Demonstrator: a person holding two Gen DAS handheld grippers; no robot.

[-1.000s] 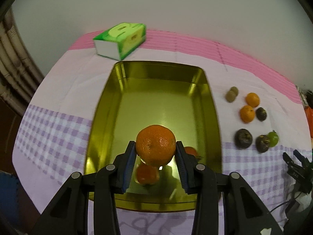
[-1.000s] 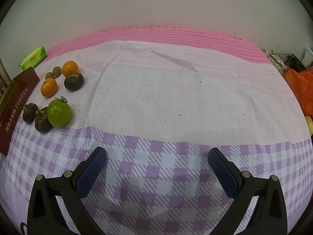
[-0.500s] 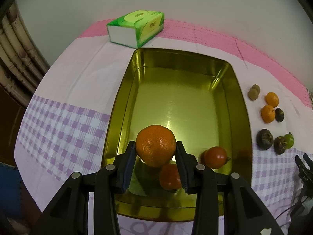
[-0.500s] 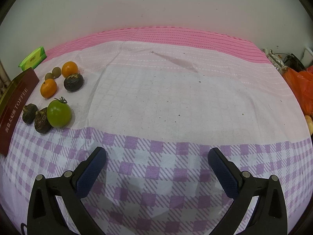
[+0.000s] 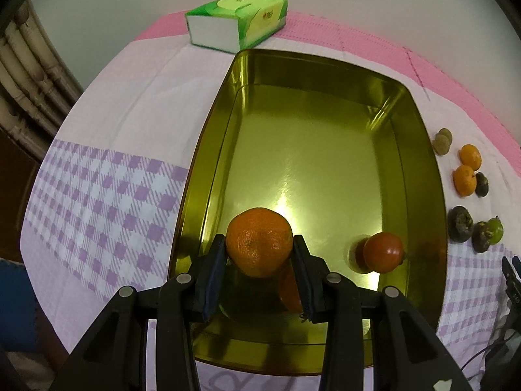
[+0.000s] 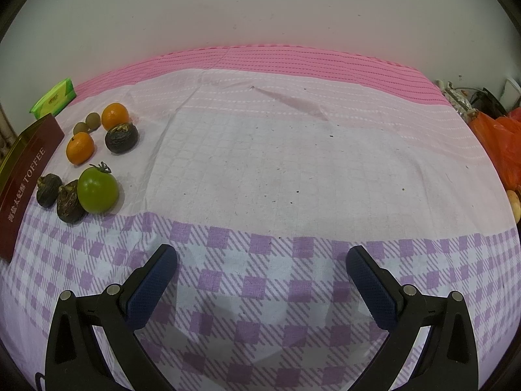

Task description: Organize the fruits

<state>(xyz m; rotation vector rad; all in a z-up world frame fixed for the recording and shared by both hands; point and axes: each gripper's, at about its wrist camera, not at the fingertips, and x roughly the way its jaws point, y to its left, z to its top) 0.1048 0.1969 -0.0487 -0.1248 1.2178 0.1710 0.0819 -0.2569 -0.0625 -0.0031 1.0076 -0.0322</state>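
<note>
Jaws: left gripper [image 5: 259, 254] clamps orange [image 5: 259, 241], right gripper [image 6: 261, 264] spread, tin [image 6: 26, 166] reads "TOFFEE"

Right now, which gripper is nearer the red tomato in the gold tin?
Left. The left gripper, shut on an orange, hangs over the tin just beside the red tomato. The right gripper is open over bare cloth, outside the tin.

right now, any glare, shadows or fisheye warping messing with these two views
Left wrist view: a bright glare patch on the floor of the gold tin just behind the orange held in the left gripper; the tin's walls mirror the fruit and its rim bows. Right wrist view: even, soft light, with faint shadows under the open right gripper; the tablecloth curves and the corners go black.
</note>
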